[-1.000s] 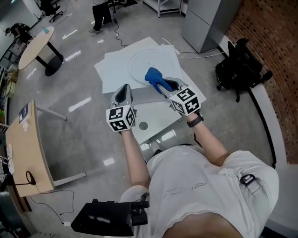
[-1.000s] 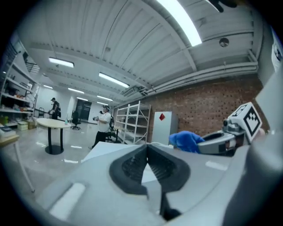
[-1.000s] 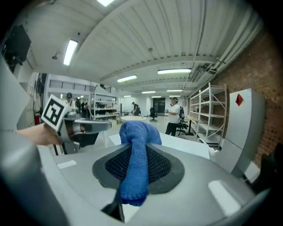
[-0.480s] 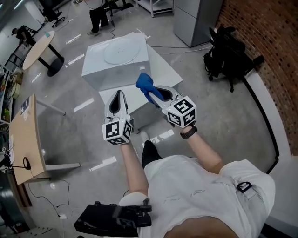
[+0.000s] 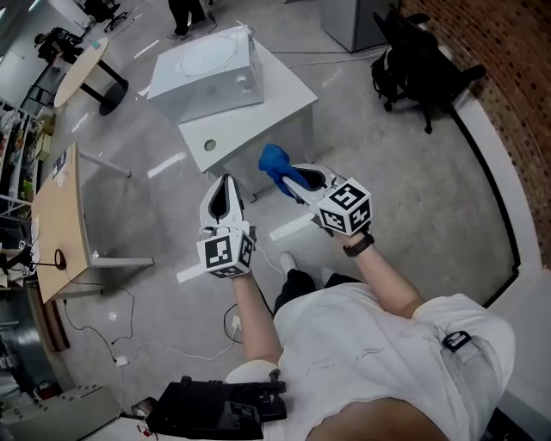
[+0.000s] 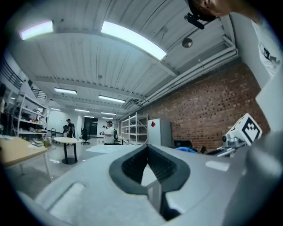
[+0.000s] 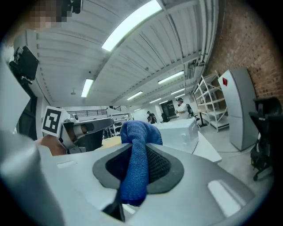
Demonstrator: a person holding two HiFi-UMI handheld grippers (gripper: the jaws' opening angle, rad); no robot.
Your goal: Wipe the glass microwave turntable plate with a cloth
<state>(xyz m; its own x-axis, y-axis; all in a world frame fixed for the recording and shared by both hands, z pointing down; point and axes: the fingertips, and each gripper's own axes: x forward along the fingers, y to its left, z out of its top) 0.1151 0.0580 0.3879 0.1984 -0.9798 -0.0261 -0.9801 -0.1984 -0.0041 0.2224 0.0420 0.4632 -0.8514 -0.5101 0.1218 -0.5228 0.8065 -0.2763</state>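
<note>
The glass turntable plate (image 5: pixel 205 55) lies flat on top of a white microwave (image 5: pixel 225 84), which stands on a white table (image 5: pixel 258 121) at the top of the head view. Both grippers hang over the floor, well short of the table. My right gripper (image 5: pixel 289 174) is shut on a blue cloth (image 5: pixel 274 161). In the right gripper view the blue cloth (image 7: pixel 137 163) drapes down between the jaws of the right gripper (image 7: pixel 137 150), with the microwave (image 7: pixel 179 130) far ahead. My left gripper (image 5: pixel 225 181) is shut and holds nothing; in its own view the left gripper (image 6: pixel 148 149) has its tips touching.
A wooden desk (image 5: pixel 56 224) and a round table (image 5: pixel 82 69) stand at the left, with cables (image 5: pixel 95 332) on the floor. A black bag (image 5: pixel 422 56) sits by the brick wall (image 5: pixel 516 86) at the right. A person (image 5: pixel 185 13) stands beyond the microwave.
The table, microwave and plate have slid up and away in the head view as I backed off. Both grippers now hang over the floor, the cloth still held.
</note>
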